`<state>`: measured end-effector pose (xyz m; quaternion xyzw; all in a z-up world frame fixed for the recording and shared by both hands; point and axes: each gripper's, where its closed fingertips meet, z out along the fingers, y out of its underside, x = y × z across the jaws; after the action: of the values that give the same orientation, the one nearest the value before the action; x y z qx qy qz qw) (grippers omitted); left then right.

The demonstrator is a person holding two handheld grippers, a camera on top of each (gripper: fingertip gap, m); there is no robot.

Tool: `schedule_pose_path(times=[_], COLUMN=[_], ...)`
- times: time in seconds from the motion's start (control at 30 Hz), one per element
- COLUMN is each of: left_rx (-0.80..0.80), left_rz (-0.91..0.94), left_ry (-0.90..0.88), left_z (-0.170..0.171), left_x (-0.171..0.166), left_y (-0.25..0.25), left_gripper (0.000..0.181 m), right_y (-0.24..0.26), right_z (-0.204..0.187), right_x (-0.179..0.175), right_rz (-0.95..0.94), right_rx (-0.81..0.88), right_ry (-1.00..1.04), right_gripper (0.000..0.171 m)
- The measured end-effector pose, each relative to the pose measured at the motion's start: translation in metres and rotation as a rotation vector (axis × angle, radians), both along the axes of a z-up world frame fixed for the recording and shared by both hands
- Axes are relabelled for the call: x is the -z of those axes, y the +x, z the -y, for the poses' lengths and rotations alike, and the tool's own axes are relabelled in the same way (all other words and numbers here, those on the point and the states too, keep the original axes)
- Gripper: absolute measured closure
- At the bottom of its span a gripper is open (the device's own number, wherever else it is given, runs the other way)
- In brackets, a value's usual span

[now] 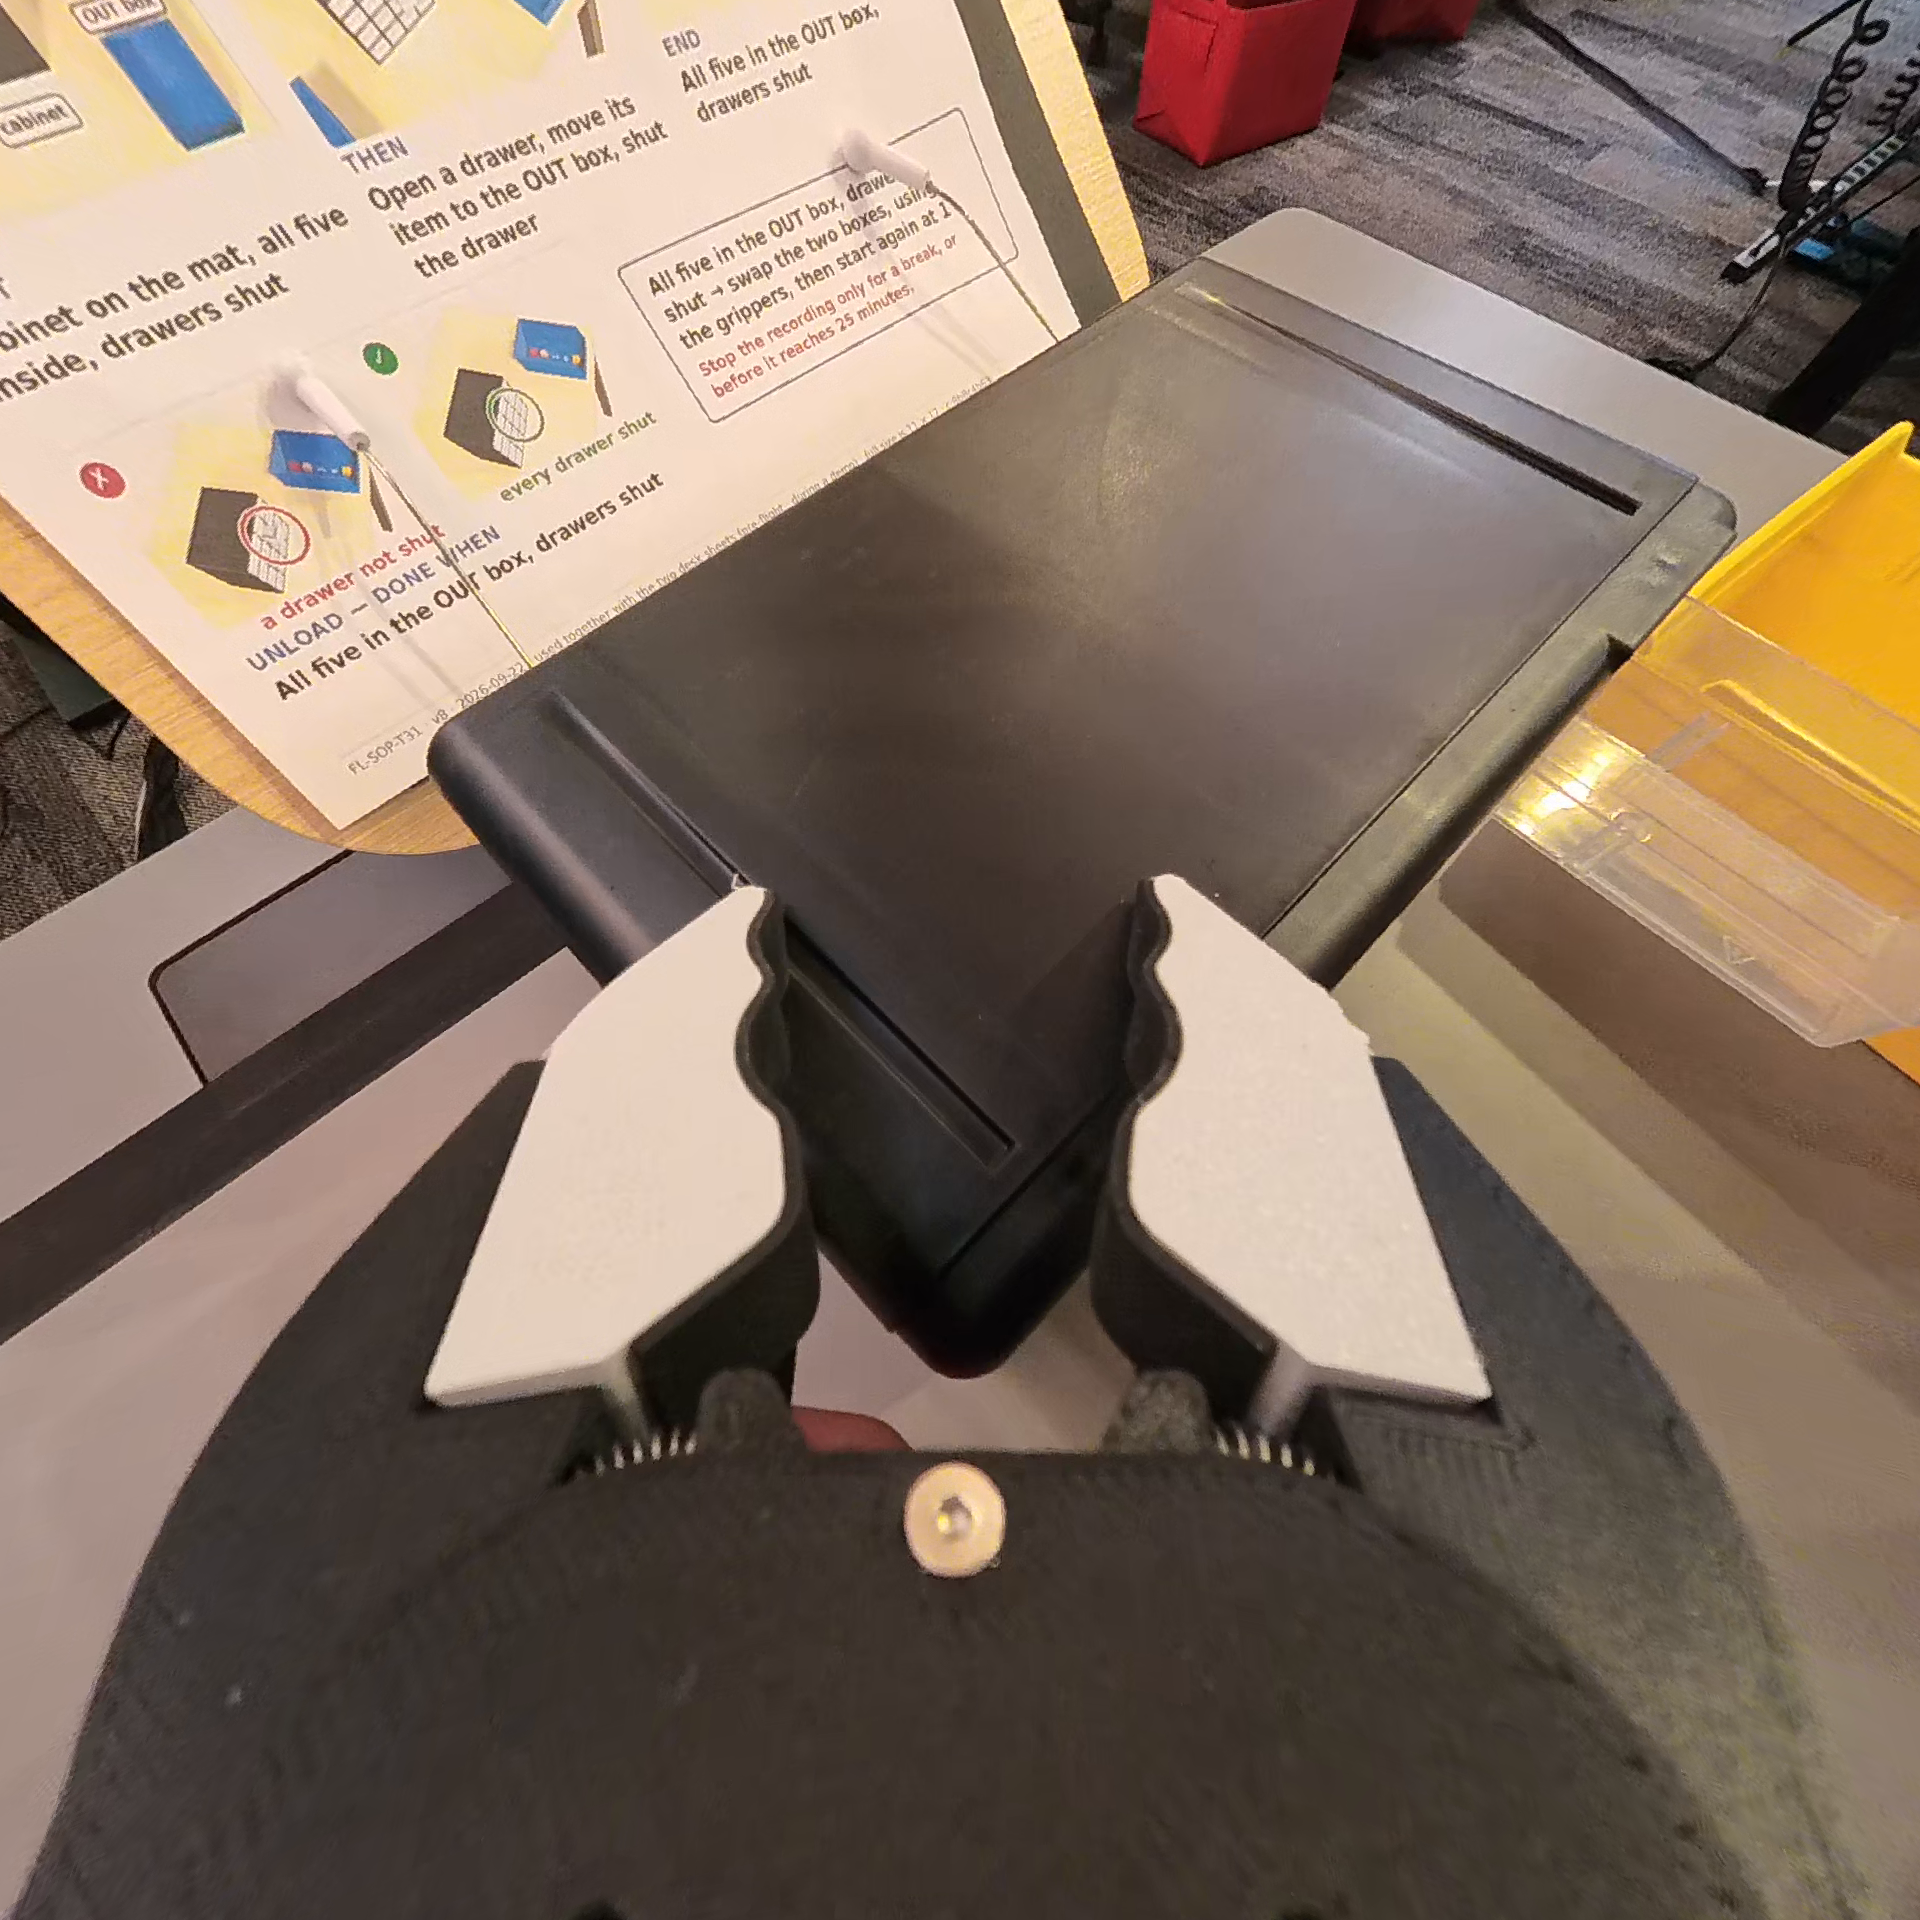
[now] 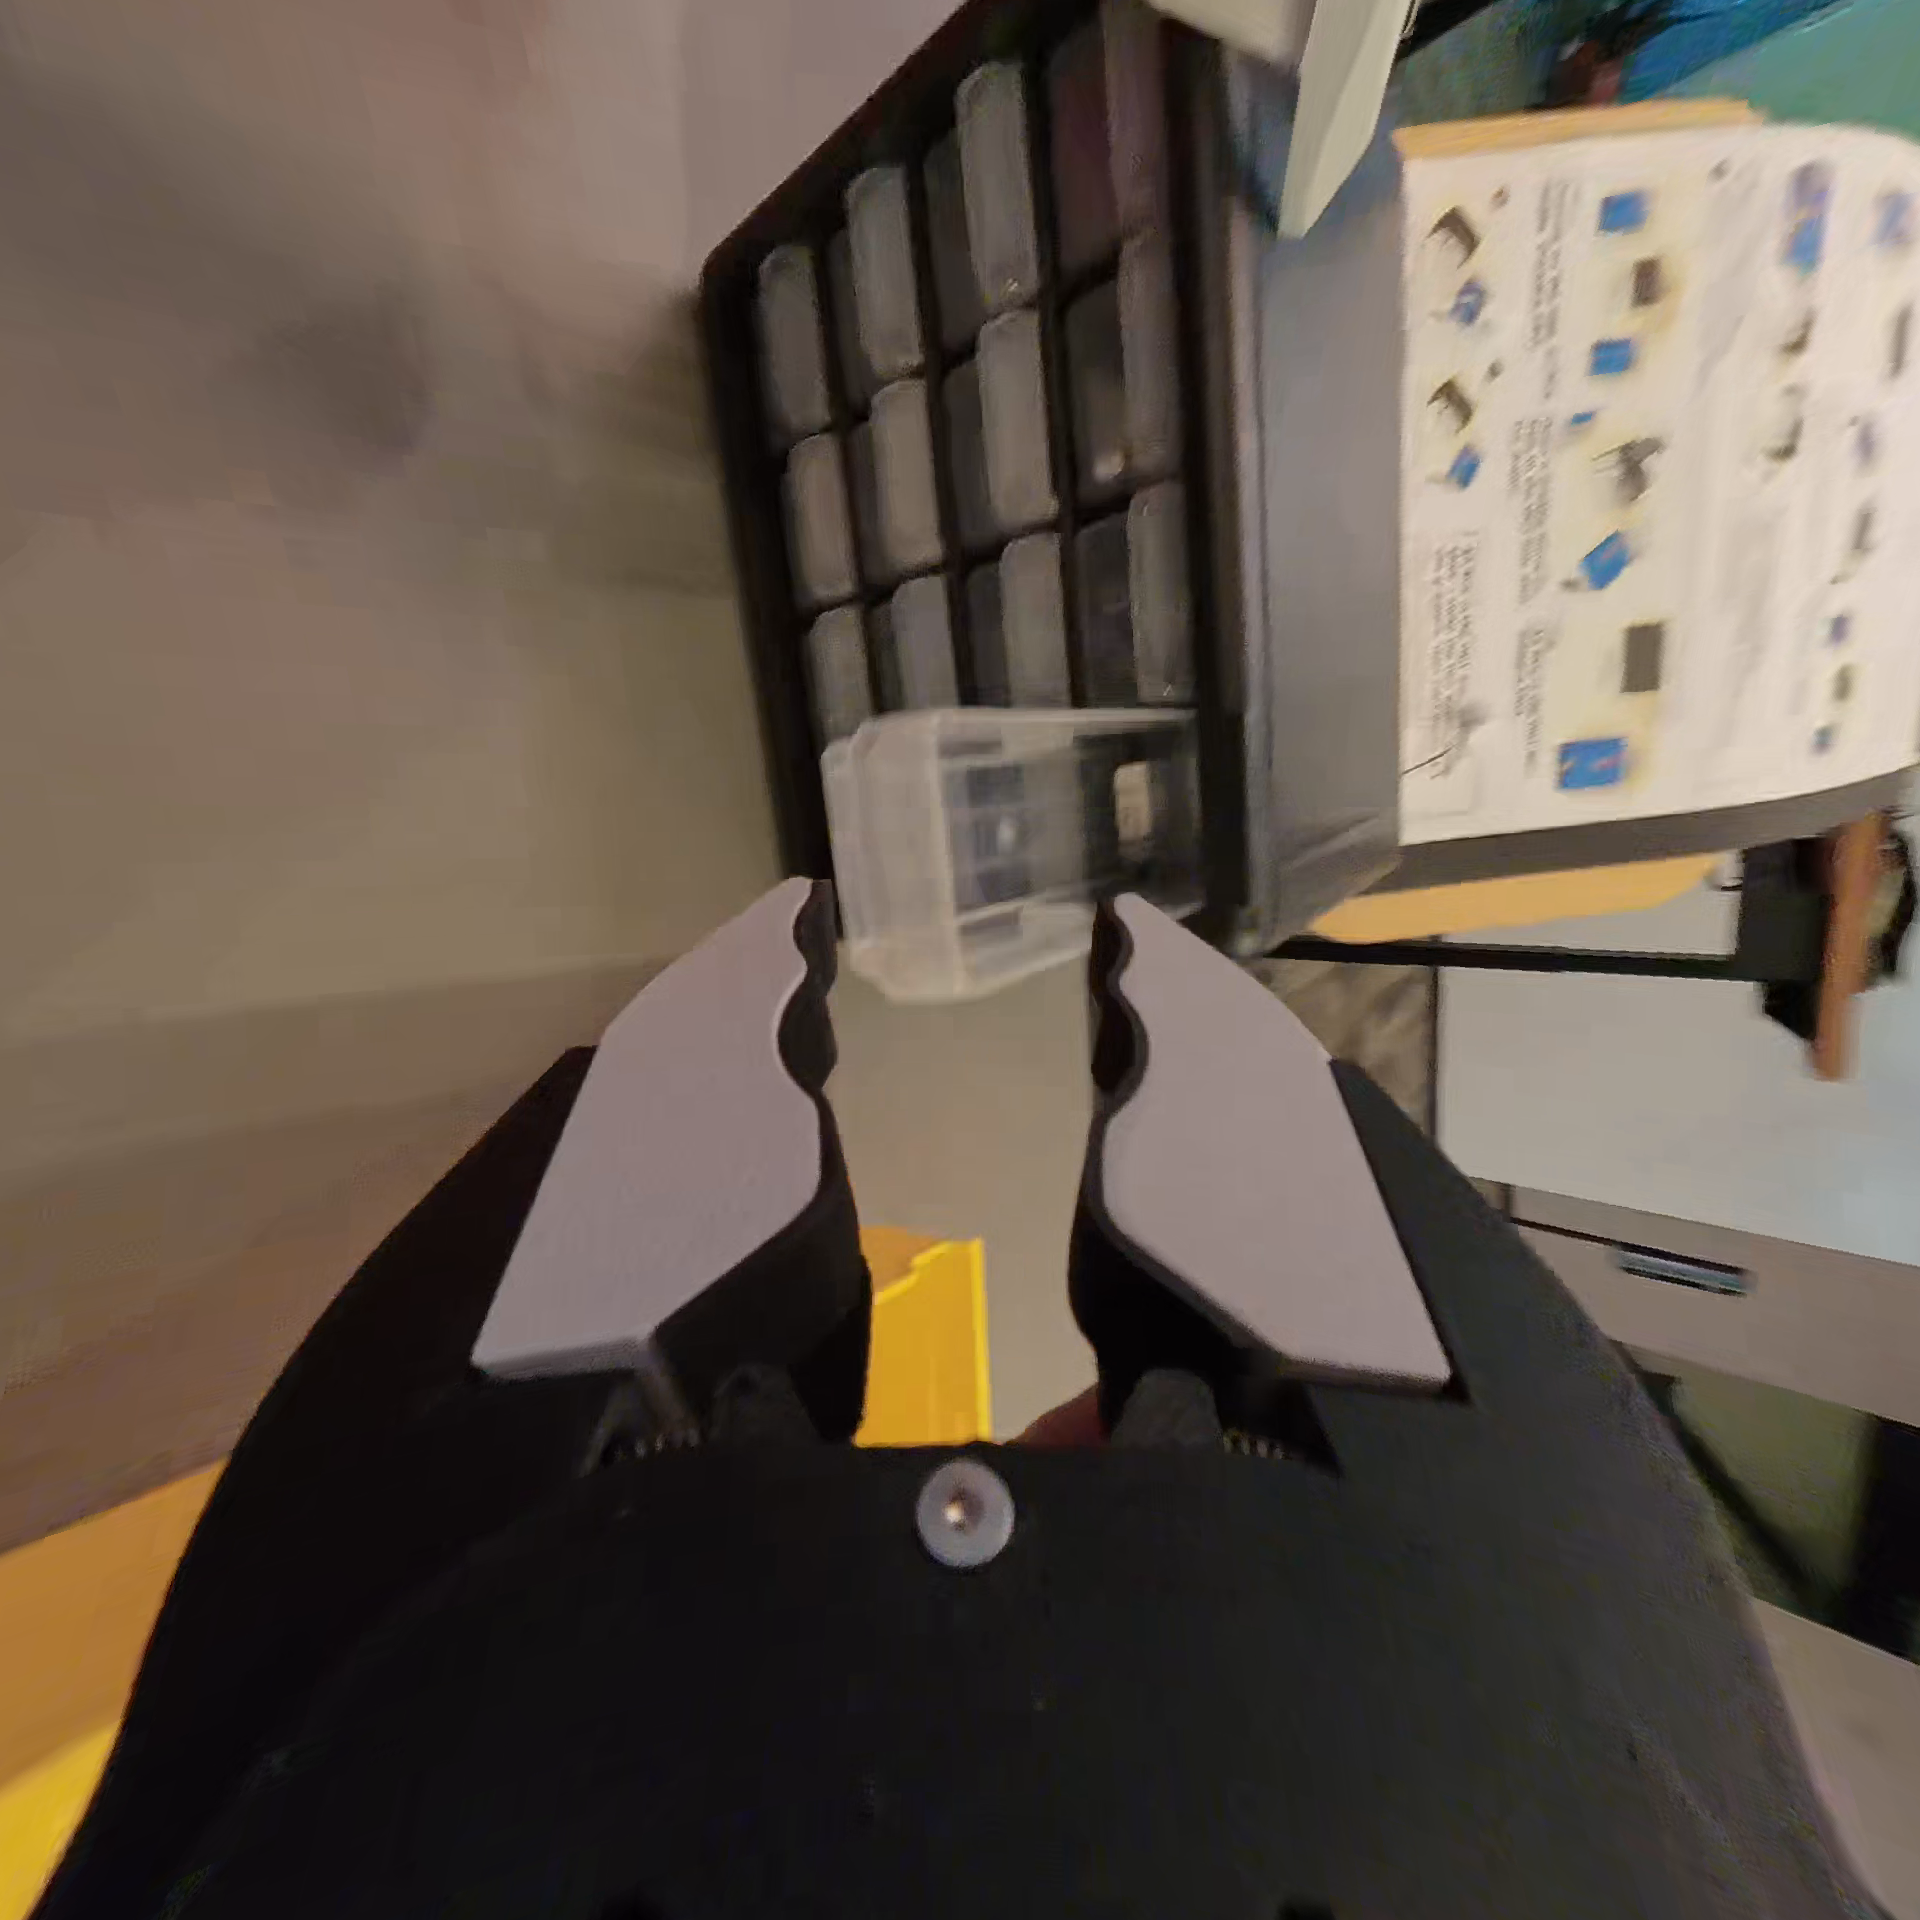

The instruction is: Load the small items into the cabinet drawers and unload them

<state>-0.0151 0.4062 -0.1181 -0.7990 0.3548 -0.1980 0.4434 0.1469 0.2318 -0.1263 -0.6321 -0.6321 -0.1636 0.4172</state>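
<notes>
The black drawer cabinet (image 1: 1195, 623) fills the left wrist view from above. My left gripper (image 1: 951, 914) is open and straddles its near corner, which sits between the fingers. In the blurred, sideways right wrist view the cabinet front (image 2: 748, 436) shows a grid of small drawers. One clear drawer (image 2: 966, 831) is pulled out, with a small dark item (image 2: 1132, 810) inside. My right gripper (image 2: 961, 914) is open and empty, its tips level with the drawer's front end. The same drawer (image 1: 1683, 873) sticks out at the right of the left wrist view.
A yellow box (image 1: 1818, 582) stands right of the cabinet and shows under the right gripper (image 2: 925, 1340). A printed instruction sheet on a wooden board (image 1: 468, 260) stands behind the cabinet. Red bins (image 1: 1236, 73) sit on the floor beyond the grey table.
</notes>
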Motion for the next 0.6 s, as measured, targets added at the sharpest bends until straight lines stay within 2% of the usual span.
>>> schedule_pose_path(times=[0.1,0.23,0.3,0.6], left_rx=[0.0,0.0,0.001,0.0], left_rz=[-0.003,0.002,0.004,0.012], left_ry=[-0.001,0.005,0.007,0.014], left_z=[0.0,0.0,0.0,0.0], left_x=[0.0,0.0,0.0,0.0], left_y=[0.0,0.0,0.0,0.0], left_gripper=[0.117,0.117,0.117,0.117], right_y=[-0.013,-0.016,-0.014,-0.007], right_z=[-0.026,-0.052,-0.066,-0.136], right_x=[0.008,0.006,0.001,-0.005], right_rz=[0.075,0.119,0.096,0.272], right_rx=[0.029,0.048,0.093,0.183], right_ry=[0.094,0.198,0.221,0.461], right_gripper=[0.116,0.124,0.112,0.102])
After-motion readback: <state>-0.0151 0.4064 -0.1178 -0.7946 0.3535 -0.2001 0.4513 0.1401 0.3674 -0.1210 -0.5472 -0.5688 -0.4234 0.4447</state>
